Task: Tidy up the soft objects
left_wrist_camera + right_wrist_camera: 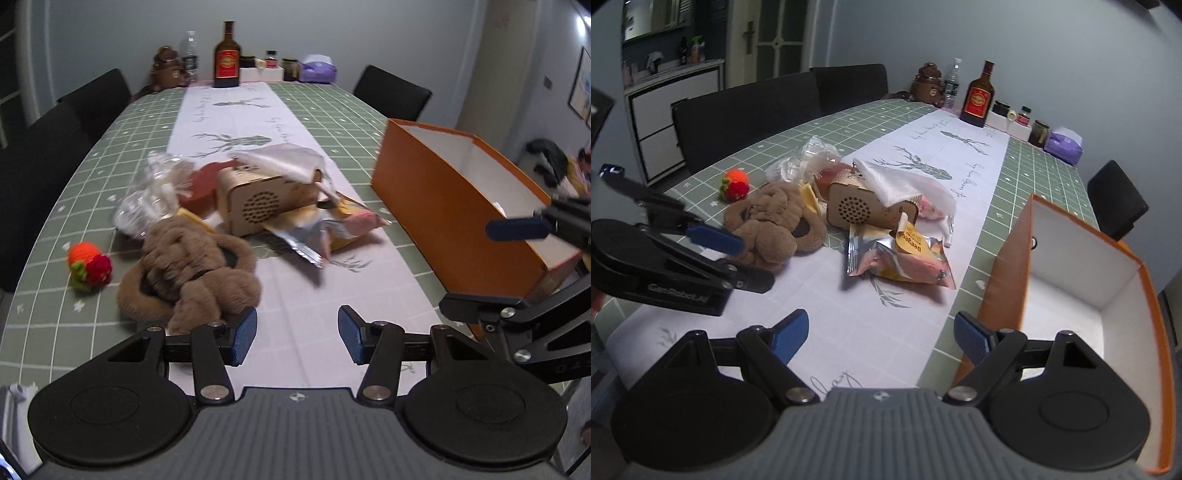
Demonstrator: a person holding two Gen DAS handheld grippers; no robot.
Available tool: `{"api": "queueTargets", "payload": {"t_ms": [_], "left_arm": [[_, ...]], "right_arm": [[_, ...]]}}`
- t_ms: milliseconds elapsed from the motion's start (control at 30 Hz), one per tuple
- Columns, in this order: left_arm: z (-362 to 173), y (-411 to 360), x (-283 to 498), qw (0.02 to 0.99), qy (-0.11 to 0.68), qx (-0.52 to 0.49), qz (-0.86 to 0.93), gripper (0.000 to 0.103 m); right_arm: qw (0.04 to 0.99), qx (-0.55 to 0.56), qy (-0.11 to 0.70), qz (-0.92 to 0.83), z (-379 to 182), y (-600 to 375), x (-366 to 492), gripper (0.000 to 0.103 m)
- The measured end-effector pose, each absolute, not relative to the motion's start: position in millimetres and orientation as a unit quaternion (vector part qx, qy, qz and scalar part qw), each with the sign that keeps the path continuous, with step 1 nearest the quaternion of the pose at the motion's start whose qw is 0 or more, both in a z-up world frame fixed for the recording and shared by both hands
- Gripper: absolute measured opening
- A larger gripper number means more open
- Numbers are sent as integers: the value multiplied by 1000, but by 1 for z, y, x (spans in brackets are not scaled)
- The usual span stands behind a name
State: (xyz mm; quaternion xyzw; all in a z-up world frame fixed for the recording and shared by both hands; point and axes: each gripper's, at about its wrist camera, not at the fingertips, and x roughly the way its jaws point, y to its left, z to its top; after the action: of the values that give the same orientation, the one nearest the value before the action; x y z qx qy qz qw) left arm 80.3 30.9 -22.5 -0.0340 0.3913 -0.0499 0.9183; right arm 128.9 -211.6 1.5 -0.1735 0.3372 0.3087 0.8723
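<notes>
A brown plush toy (192,273) (772,225) lies on the table beside a crocheted orange-and-red strawberry (90,266) (735,184). My left gripper (297,334) (735,254) hovers open just short of the plush, its left pad near the toy's edge, nothing between the jaws. A white cloth (284,160) (905,186) drapes over a wooden speaker box (266,203) (864,210). My right gripper (881,338) (480,269) stands open and empty above the table runner, next to the orange box (443,206) (1008,280), whose white inside shows nothing.
Snack packets (905,258) (332,236) and crumpled clear plastic (155,199) (809,162) lie in the pile. A brown bottle (227,59) (979,98), jars and a purple tissue pack (1063,146) stand at the far end. Black chairs (750,118) line the table's sides.
</notes>
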Motion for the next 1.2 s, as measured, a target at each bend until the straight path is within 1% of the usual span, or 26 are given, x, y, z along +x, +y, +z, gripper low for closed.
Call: {"api": "queueTargets", "payload": {"t_ms": [233, 367, 533, 667, 767, 800, 833, 900, 1033, 1100, 1133, 1167, 1200], "left_arm": [[-38, 61, 61, 933, 349, -78, -31, 60], [-51, 81, 55, 937, 331, -109, -13, 61], [-57, 100, 54, 940, 309, -147, -5, 62], [-54, 105, 65, 937, 299, -182, -8, 74], [-54, 104, 79, 930, 309, -201, 3, 76], [-55, 103, 85, 926, 312, -211, 7, 79], [-56, 103, 89, 923, 315, -220, 11, 81], [-59, 100, 98, 919, 319, -230, 24, 82], [-64, 92, 113, 917, 334, -212, 57, 82], [-66, 91, 119, 915, 341, -206, 66, 82], [-67, 91, 121, 915, 343, -200, 68, 82], [-68, 91, 121, 915, 345, -195, 70, 82], [-68, 91, 122, 915, 346, -194, 68, 82]], "right_arm": [[895, -113, 320, 289, -25, -188, 120, 84], [904, -104, 309, 275, -36, -176, 118, 84], [902, -107, 321, 270, -54, -165, 120, 84], [905, -120, 322, 251, -61, -157, 127, 77], [910, -120, 319, 236, -61, -155, 138, 77], [911, -117, 319, 233, -61, -155, 141, 77], [913, -113, 318, 229, -60, -155, 144, 77], [914, -106, 318, 226, -60, -154, 151, 77], [916, -102, 318, 221, -62, -148, 164, 77], [915, -98, 322, 223, -65, -145, 172, 69], [913, -94, 327, 224, -67, -143, 176, 59], [911, -91, 333, 225, -69, -141, 180, 51], [909, -88, 339, 226, -71, -140, 184, 49]]}}
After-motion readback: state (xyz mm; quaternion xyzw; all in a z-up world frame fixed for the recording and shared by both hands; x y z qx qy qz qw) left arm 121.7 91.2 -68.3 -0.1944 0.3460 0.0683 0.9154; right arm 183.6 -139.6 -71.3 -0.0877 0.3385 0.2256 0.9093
